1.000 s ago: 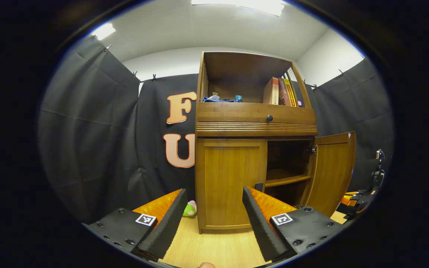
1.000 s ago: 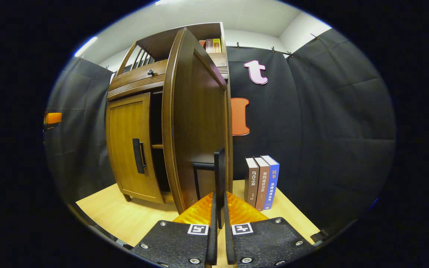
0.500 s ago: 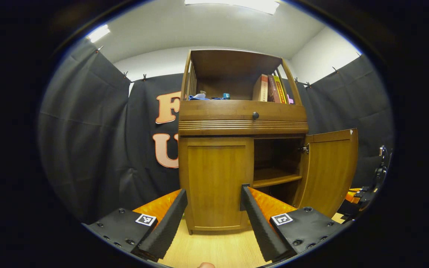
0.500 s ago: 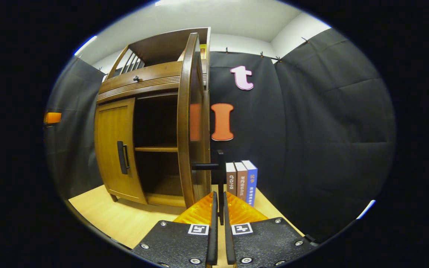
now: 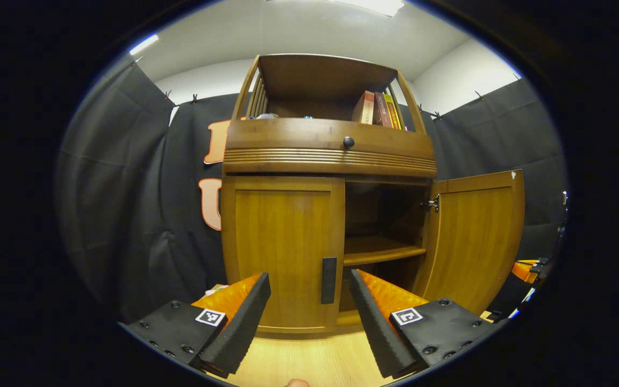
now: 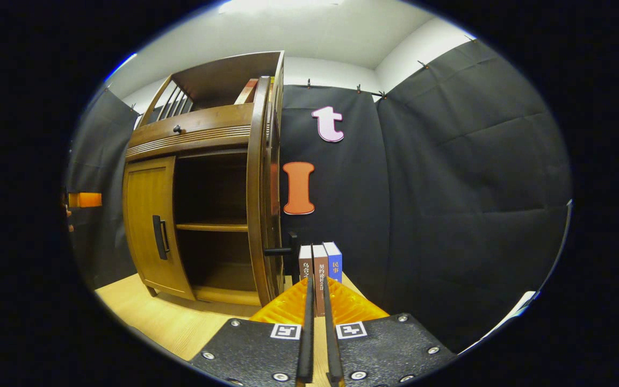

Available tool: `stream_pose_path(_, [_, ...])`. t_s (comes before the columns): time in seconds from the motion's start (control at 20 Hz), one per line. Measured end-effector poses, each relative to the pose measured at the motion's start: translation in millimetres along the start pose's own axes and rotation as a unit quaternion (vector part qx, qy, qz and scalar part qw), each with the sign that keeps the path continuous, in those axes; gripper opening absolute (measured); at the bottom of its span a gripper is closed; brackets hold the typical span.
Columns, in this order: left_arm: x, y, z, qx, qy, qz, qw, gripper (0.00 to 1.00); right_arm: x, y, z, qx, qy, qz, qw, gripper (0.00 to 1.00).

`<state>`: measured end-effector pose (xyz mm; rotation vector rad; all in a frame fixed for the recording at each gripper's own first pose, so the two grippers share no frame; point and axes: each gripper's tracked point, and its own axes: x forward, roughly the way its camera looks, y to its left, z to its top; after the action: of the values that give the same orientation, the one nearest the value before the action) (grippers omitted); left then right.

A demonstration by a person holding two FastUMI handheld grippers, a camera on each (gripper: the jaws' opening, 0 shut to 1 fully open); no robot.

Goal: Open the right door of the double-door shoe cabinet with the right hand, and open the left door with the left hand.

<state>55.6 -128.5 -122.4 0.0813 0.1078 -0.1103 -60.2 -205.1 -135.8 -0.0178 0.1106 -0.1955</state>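
Cabinet: I see the brown wooden double-door shoe cabinet [image 5: 331, 156] standing on the light wooden desk [image 5: 309, 360], an open top shelf above a drawer with a small dark round knob [image 5: 348, 142].
Right door: the brown wooden right door [image 5: 473, 236] stands swung wide open — in the right gripper view I see it edge-on [image 6: 258, 188], its black bar handle [image 6: 280, 251] sticking out toward the booth wall.
Left door: the brown wooden left door [image 5: 282, 247] is shut flat against the frame, its black vertical handle [image 5: 329, 280] on the inner edge.
Left hand-held gripper: my left hand-held gripper [image 5: 309, 306] has its fingers spread wide, facing the left door; the handle sits between the two fingertips in the left gripper view, and I cannot tell whether they touch it.
Right hand-held gripper: my right hand-held gripper [image 6: 316, 322] has its fingers pressed nearly together with nothing between them — clear of the right door's handle, which lies ahead and to the left.
Inside: a wooden inner shelf [image 6: 213, 227] shows through the open right half.
Books: three upright books [image 6: 320, 263] stand on the desk beside the open door; more books [image 5: 376, 110] lean in the top shelf.
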Motion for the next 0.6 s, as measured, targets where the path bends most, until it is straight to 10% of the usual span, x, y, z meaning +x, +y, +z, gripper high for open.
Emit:
stream_pose_path(0.4, [72, -21, -52, 0.003, 0.024, -0.010, 1.000, 0.95, -9, 4, 14, 0.026, -0.001, 0.006, 1.000, 0.36])
stream_pose_path(0.45, [81, -24, -59, 0.006, 0.031, -0.012, 0.999, 0.95, -11, 5, 15, 0.022, -0.001, 0.006, 1.000, 0.66])
stream_pose_path(0.5, [88, -24, -65, 0.007, 0.036, -0.011, 0.999, 0.95, -12, 6, 17, 0.018, -0.003, 0.005, 1.000, 0.48])
stream_pose_path(0.55, [97, -24, -69, 0.006, 0.039, -0.010, 0.999, 0.97, -11, 14, 20, 0.015, -0.004, 0.005, 1.000, 0.72])
stream_pose_path(0.6, [107, -24, -73, 0.004, 0.042, -0.009, 0.999, 0.99, -11, 15, 22, 0.014, -0.006, 0.006, 1.000, 0.51])
